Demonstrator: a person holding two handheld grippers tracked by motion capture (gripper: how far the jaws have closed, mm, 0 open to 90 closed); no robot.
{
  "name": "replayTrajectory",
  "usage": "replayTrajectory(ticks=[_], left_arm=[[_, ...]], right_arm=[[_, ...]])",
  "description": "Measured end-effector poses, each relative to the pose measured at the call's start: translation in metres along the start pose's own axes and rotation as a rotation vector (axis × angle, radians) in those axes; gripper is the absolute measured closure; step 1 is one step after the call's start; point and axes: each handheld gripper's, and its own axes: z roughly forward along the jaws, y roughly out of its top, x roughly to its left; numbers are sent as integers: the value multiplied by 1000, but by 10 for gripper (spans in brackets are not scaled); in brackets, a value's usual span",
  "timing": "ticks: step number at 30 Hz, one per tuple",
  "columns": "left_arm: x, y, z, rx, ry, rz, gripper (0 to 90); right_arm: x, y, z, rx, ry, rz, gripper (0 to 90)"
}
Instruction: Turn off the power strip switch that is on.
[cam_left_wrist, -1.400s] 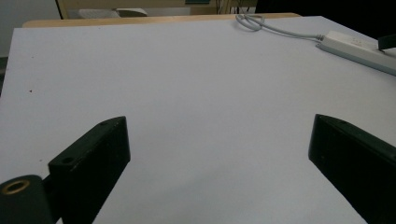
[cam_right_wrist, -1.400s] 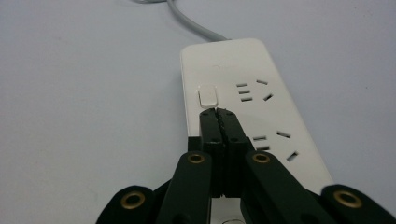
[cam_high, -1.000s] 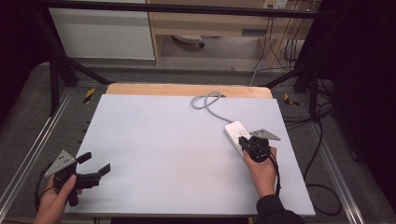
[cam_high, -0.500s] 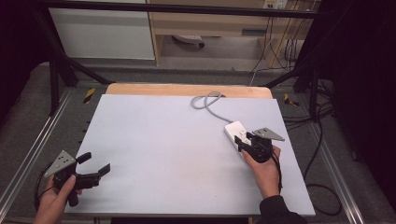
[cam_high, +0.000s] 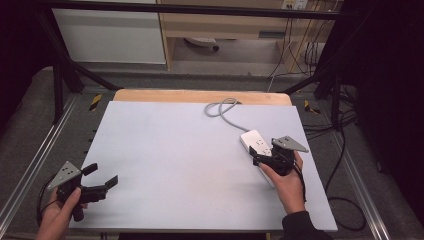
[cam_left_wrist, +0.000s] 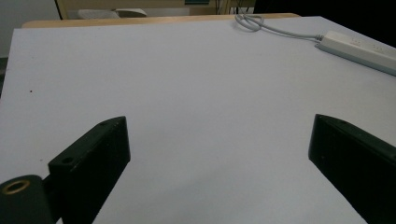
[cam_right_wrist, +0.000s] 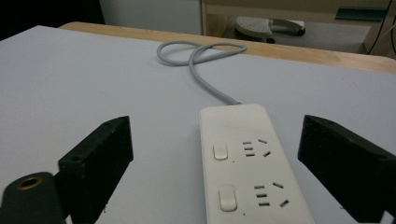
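A: Two grippers, one job. The right gripper (cam_high: 264, 159), jaws spread wide and holding nothing, hovers over the near end of the white power strip (cam_right_wrist: 247, 163) (in the right gripper view the strip sits squarely between the two black jaws).

B: And the strip's lie?

A: Its long axis runs straight ahead of that gripper, away from the person, with two rocker switches (cam_right_wrist: 220, 150) and socket holes facing up. On the table it lies toward the right edge of the pale grey mat (cam_high: 170, 150), angled a little, near end under the right hand (cam_high: 287, 182).

B: So my guess is the jaws close across its width, not along it.

A: That is how I judge it; the body is between them already, so only a drop and a squeeze seem needed. The left gripper (cam_high: 102, 184) is well apart, at the near left corner, also spread open and empty.

B: Anything in the way?

A: Nothing on the mat between jaws and strip. Farther off, the grey cord (cam_right_wrist: 205, 60) leaves the strip's far end and curls into a loop near the wooden table edge (cam_high: 200, 96); it could drag if the strip is lifted. Beyond are a white cabinet (cam_high: 110, 35) and floor cables (cam_high: 345, 155).
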Motion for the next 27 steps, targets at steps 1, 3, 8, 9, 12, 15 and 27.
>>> replayTrajectory(ticks=[1,3,8,9,12,15,27], left_arm=[[0,0,0,0,0,0,54],[0,0,0,1,0,1,54],[0,0,0,0,1,2,54],[0,0,0,0,1,1,53],[0,0,0,0,0,1,54],[0,0,0,0,1,1,53],[0,0,0,1,2,1,54]], right_arm=[[0,0,-1,-4,3,-10,87],[1,1,-4,-18,7,-20,67],[1,2,-13,-37,6,-28,55],[1,2,-14,-40,6,-27,53],[-1,2,-19,-49,7,-28,52],[-4,1,-24,-57,8,-24,51],[-9,2,-43,-86,19,-31,48]])
